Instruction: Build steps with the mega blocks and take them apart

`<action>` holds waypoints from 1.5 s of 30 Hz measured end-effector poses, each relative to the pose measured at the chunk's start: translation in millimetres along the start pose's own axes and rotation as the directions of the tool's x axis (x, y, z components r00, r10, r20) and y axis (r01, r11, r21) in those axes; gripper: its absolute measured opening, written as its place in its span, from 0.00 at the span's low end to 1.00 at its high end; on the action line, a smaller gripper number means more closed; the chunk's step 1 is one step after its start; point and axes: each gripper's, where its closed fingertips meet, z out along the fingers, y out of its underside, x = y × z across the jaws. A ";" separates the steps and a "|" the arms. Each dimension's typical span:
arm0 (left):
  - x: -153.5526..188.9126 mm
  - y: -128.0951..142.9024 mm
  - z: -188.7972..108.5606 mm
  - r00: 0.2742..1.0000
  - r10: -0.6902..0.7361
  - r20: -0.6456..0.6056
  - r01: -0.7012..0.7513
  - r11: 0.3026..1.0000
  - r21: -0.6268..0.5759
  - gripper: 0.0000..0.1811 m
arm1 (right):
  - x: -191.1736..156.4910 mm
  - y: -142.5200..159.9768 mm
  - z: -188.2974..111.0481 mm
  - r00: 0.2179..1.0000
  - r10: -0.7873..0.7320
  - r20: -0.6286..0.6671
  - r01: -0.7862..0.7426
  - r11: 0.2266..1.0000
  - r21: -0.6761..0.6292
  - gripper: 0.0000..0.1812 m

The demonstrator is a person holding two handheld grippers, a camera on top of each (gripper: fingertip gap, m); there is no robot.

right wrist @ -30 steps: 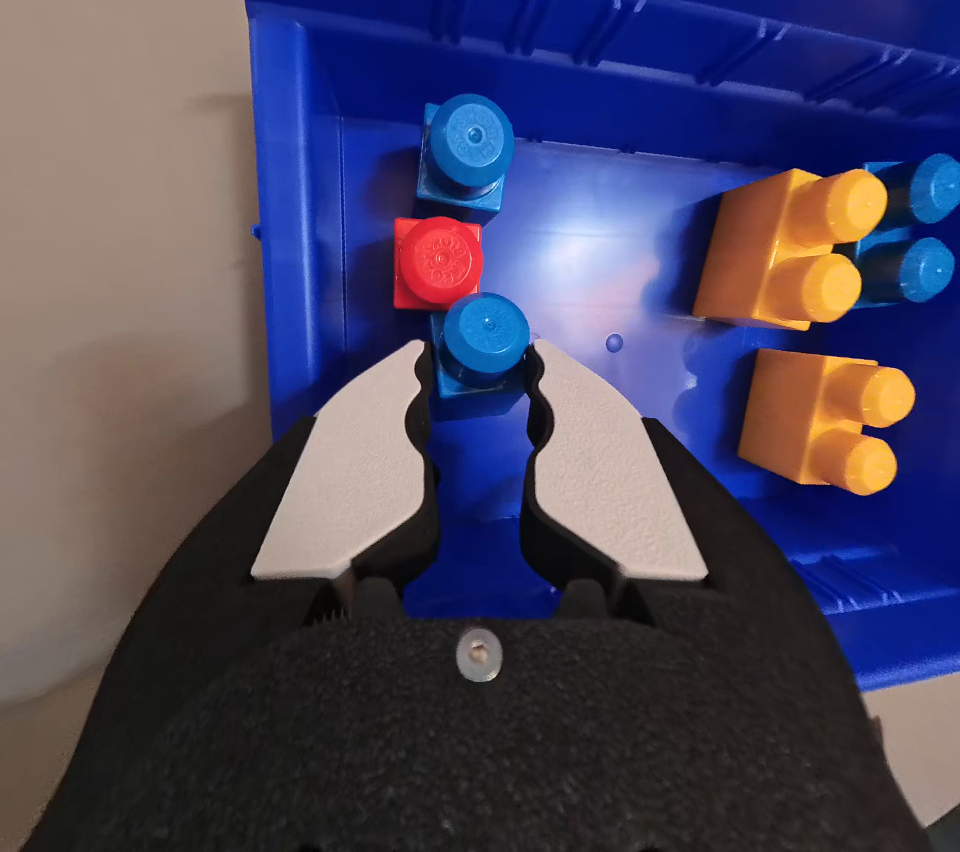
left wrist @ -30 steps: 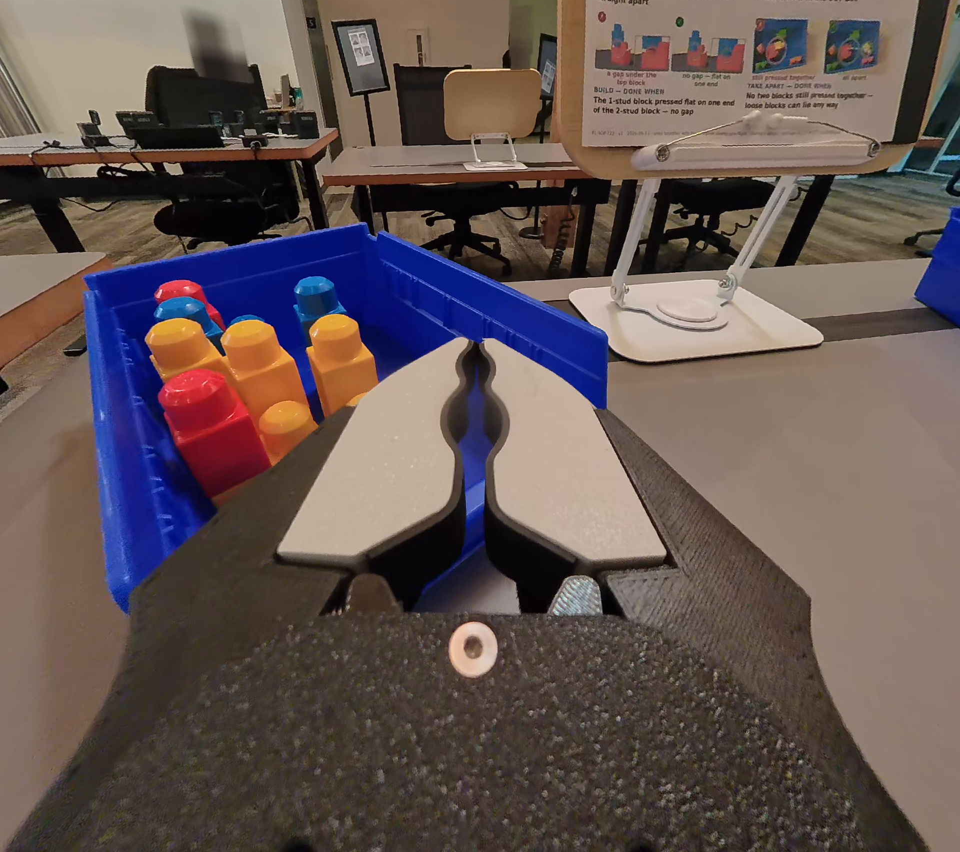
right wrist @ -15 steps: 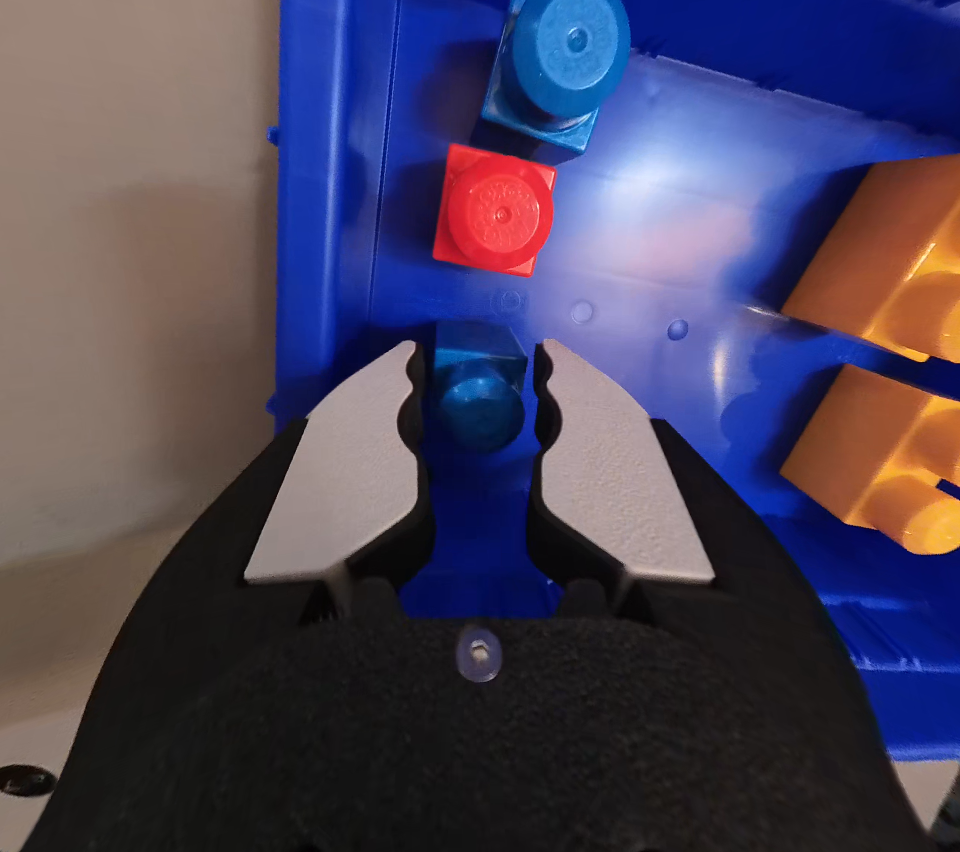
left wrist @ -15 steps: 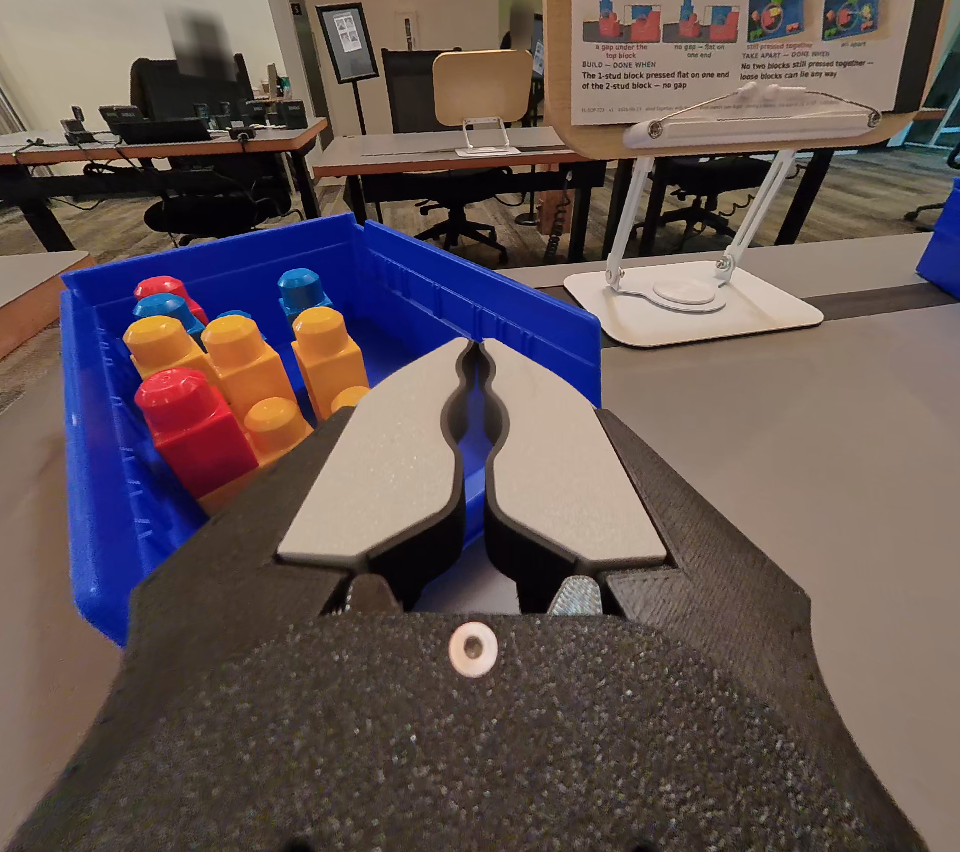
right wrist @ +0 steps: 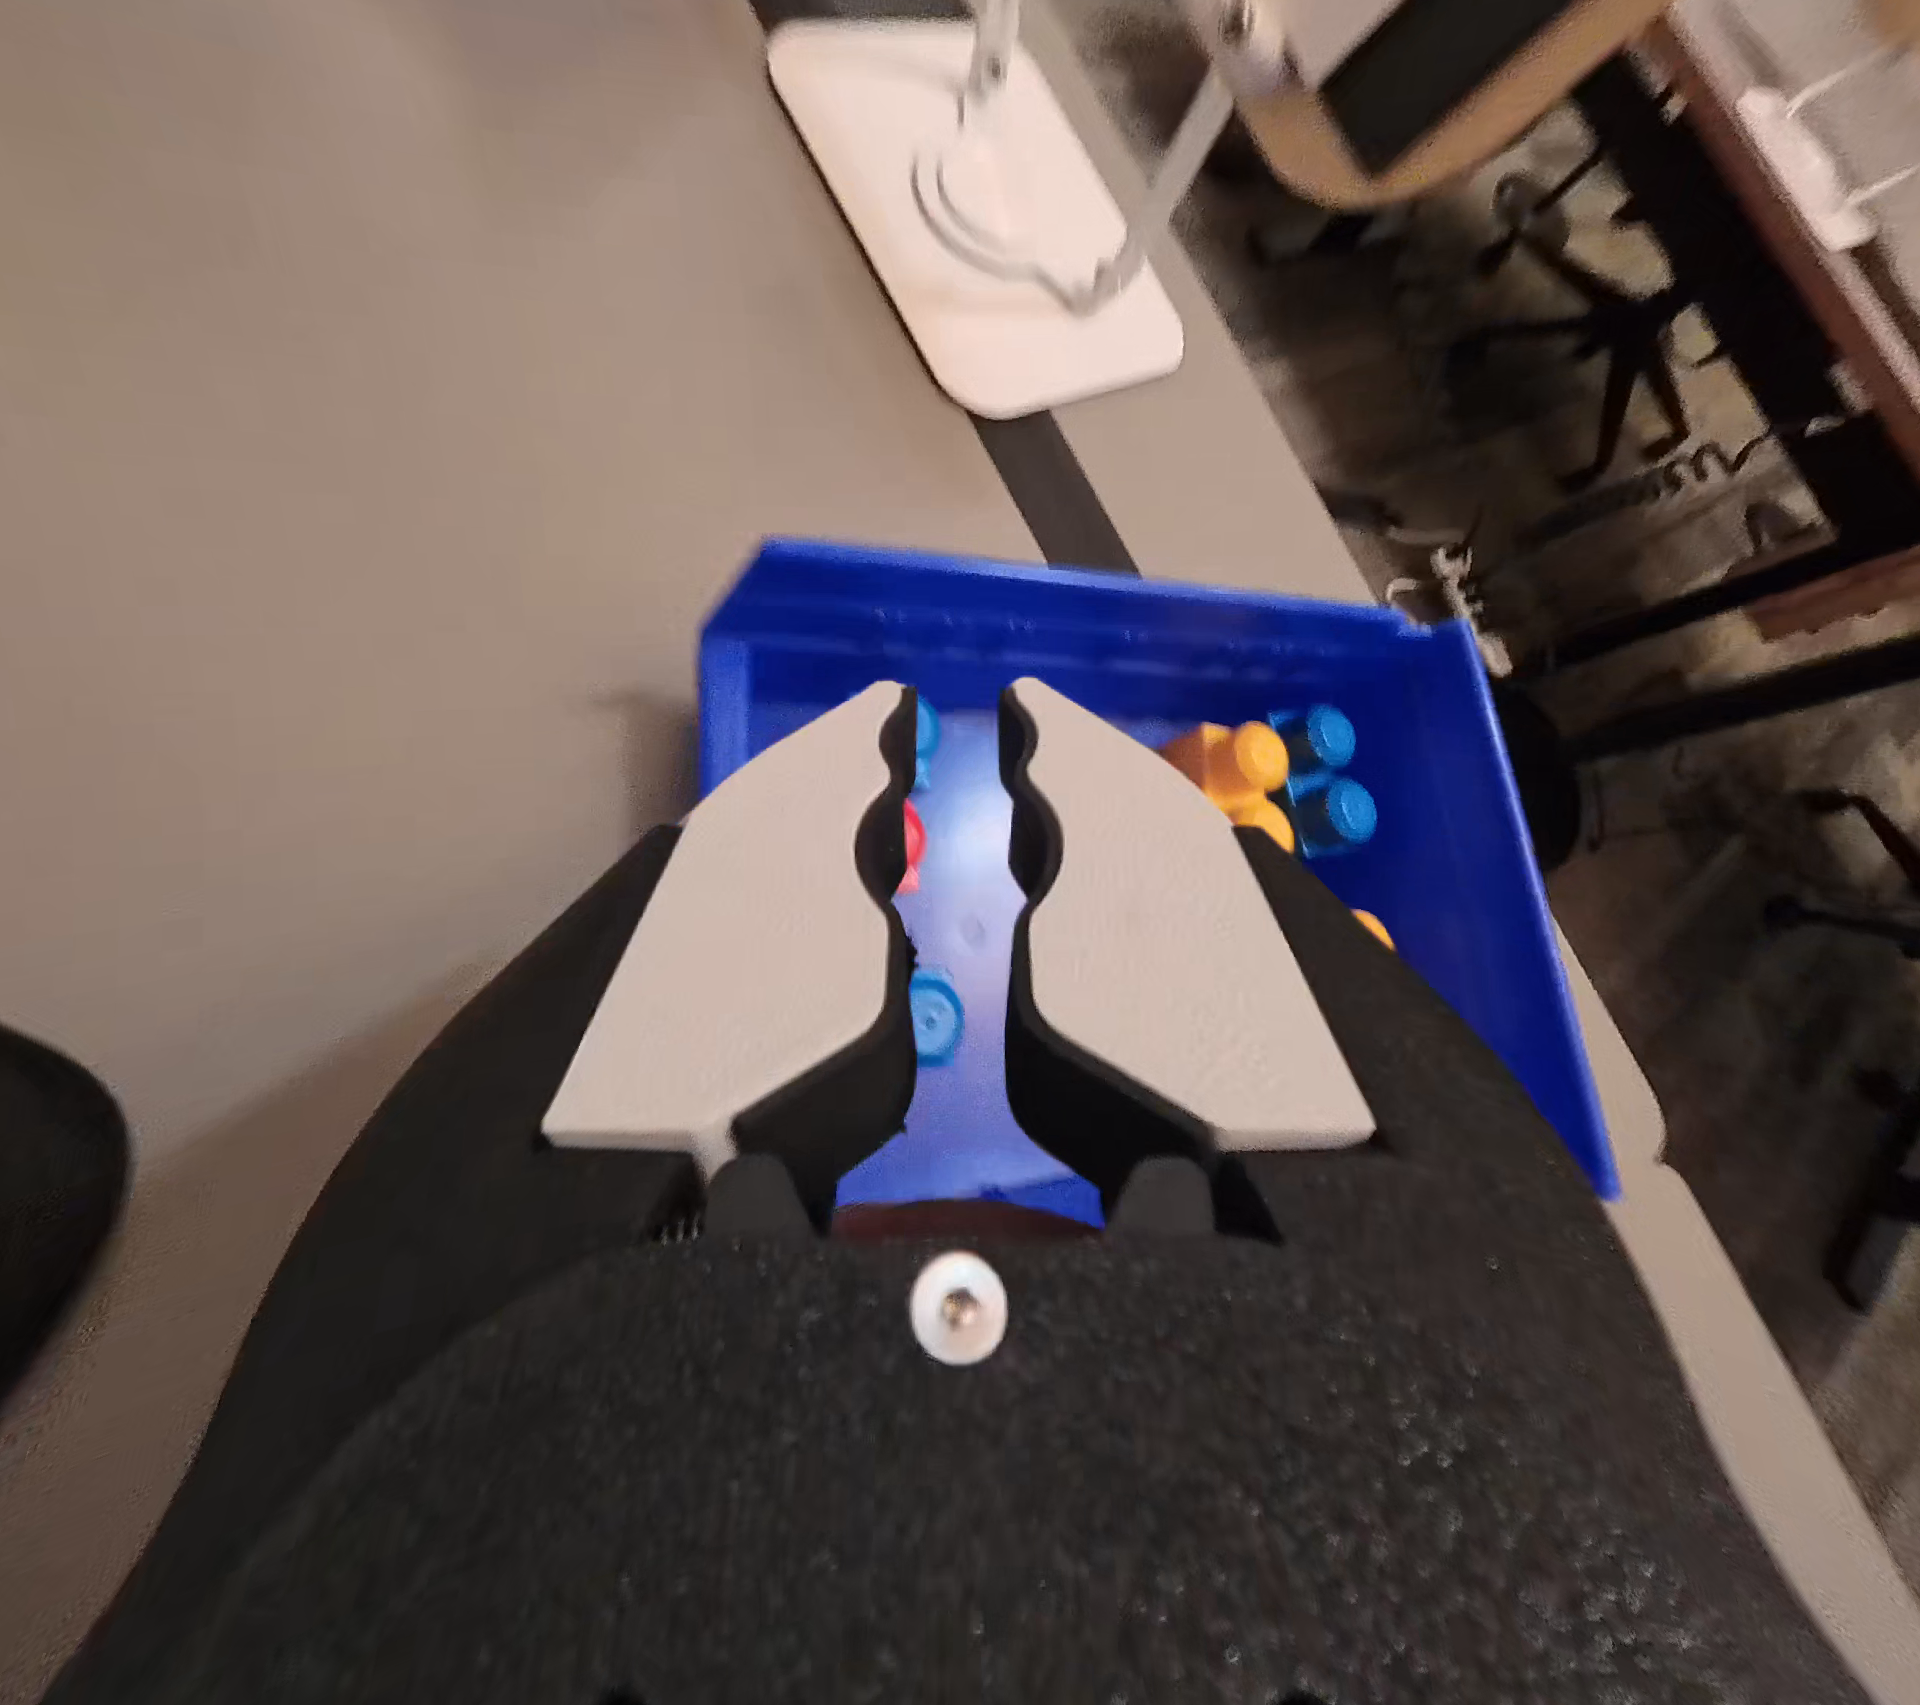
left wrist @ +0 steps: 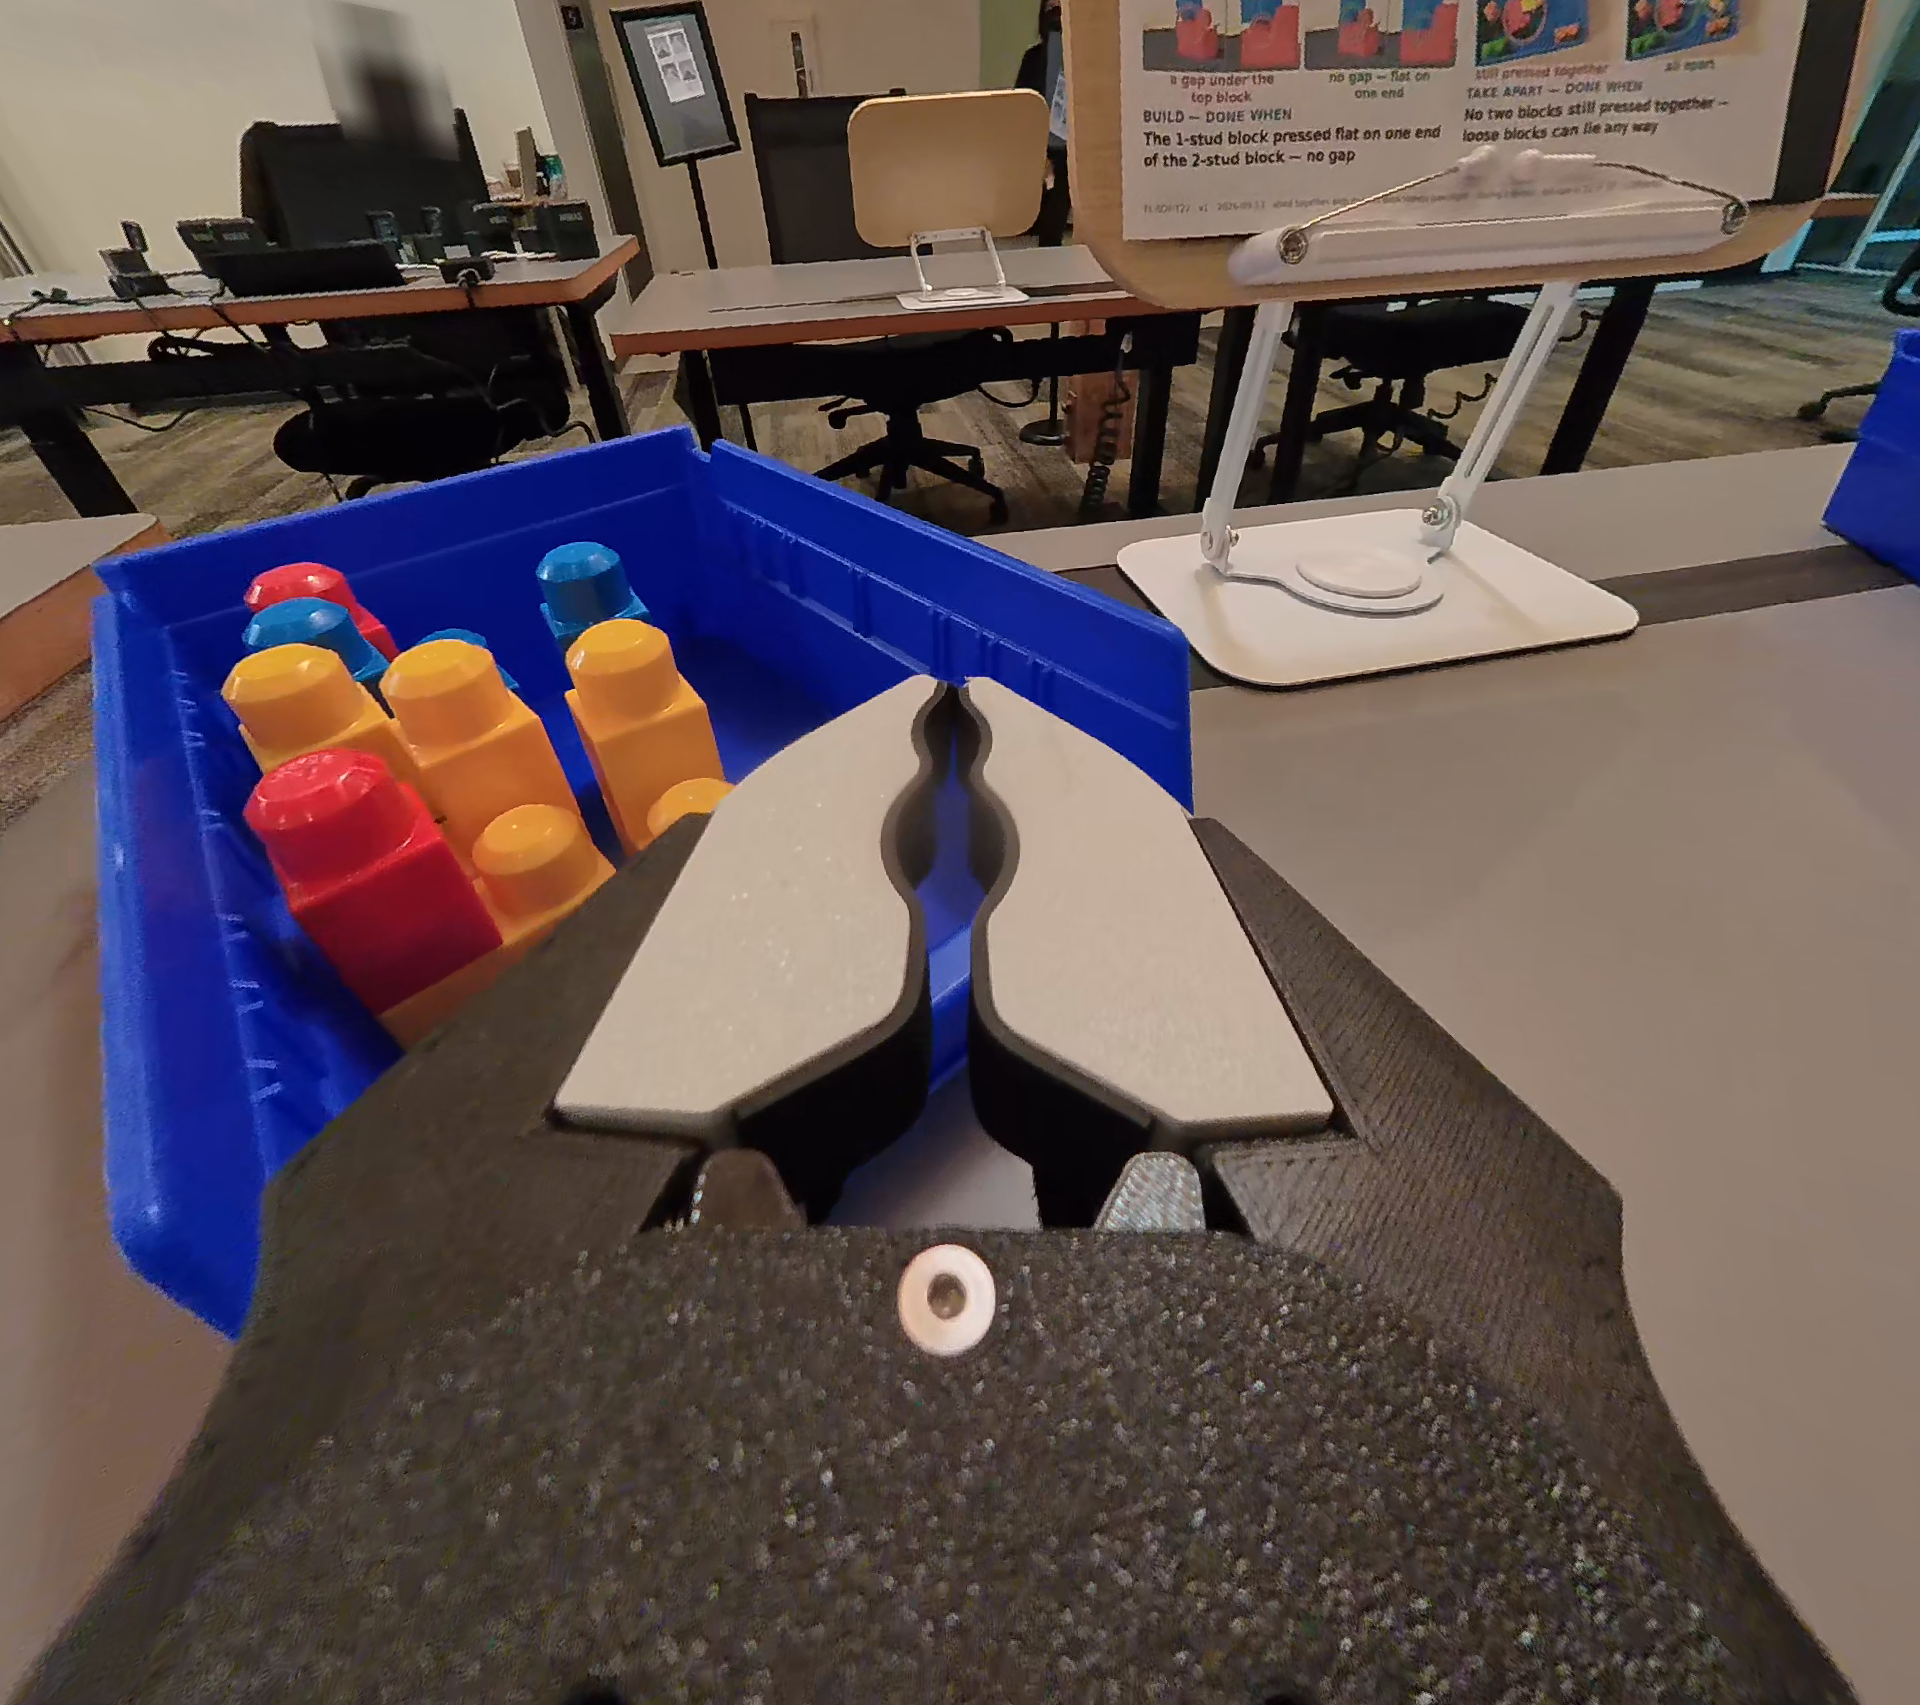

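A blue bin (left wrist: 935,606) holds red (left wrist: 364,866), orange (left wrist: 468,741) and blue (left wrist: 587,580) mega blocks, all standing stud-up. My left gripper (left wrist: 956,689) is shut and empty, over the bin's near right part. In the blurred right wrist view, my right gripper (right wrist: 956,694) is high above a blue bin (right wrist: 1091,606), its jaws slightly apart with nothing between them. Through the gap I see a one-stud blue block (right wrist: 935,1027) and a sliver of a red block (right wrist: 912,845) on the bin floor. Orange blocks (right wrist: 1236,756) and a two-stud blue block (right wrist: 1330,772) lie to the right.
A white stand (left wrist: 1371,585) carrying an instruction board stands at the back of the grey table; it also shows in the right wrist view (right wrist: 987,221). Another blue bin (left wrist: 1881,492) is at the right edge. Desks and office chairs stand beyond the table. The grippers' ends are close to 55 centimetres from one another.
My right gripper has lifted far up out of the bin with narrower jaws, leaving the blue block it straddled on the bin floor. My left gripper stays shut and has barely shifted.
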 end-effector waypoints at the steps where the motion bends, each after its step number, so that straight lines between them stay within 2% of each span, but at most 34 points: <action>1: 0.0 -0.5 -0.2 1.000 0.001 0.001 -0.001 1.000 0.001 0.00 | -8.3 -8.8 -2.3 1.000 0.018 -0.011 -0.018 0.999 0.051 0.08; 7: -13.1 -9.5 -3.5 0.998 0.026 0.063 -0.026 1.000 -0.006 0.00 | -58.7 -48.4 -5.0 0.976 0.213 -0.049 -0.185 0.924 0.334 0.02; 12: -48.4 -27.6 -8.4 0.984 0.057 0.170 -0.050 0.998 -0.041 0.00 | -107.0 -68.3 8.9 0.952 0.304 0.016 -0.275 0.838 0.472 0.02; 16: -78.1 -33.8 -3.3 0.978 0.092 0.189 -0.063 0.986 -0.155 0.07 | -130.7 -73.4 21.7 0.941 0.337 0.021 -0.292 0.782 0.550 0.00; 19: -101.9 -30.9 4.8 0.967 0.178 0.184 -0.120 0.950 -0.289 0.13 | -142.6 -67.7 35.7 0.934 0.353 0.062 -0.328 0.772 0.544 0.00; 22: -119.4 -15.9 14.3 0.960 0.272 0.072 -0.207 0.857 -0.472 0.15 | -151.6 -61.0 45.3 0.928 0.359 0.103 -0.358 0.777 0.517 0.00; 25: -126.0 12.8 16.6 0.948 0.286 -0.140 -0.306 0.694 -0.652 0.18 | -157.6 -57.0 50.5 0.927 0.353 0.127 -0.367 0.784 0.500 0.00; 27: -132.8 23.9 15.4 0.920 0.309 -0.240 -0.384 0.592 -0.709 0.18 | -162.4 -55.2 53.7 0.926 0.349 0.146 -0.374 0.788 0.489 0.00; 35: -139.3 49.6 14.2 0.800 0.344 -0.492 -0.588 0.289 -0.755 0.23 | -173.3 -53.6 61.6 0.943 0.300 0.143 -0.332 0.823 0.460 0.00; 40: -134.0 57.7 13.5 0.781 0.284 -0.556 -0.616 0.205 -0.760 0.24 | -174.6 -52.7 63.1 0.941 0.304 0.150 -0.339 0.826 0.451 0.00; 45: -137.2 62.2 10.7 0.716 0.309 -0.626 -0.672 0.061 -0.738 0.25 | -173.7 -52.5 63.3 0.940 0.308 0.147 -0.341 0.824 0.453 0.00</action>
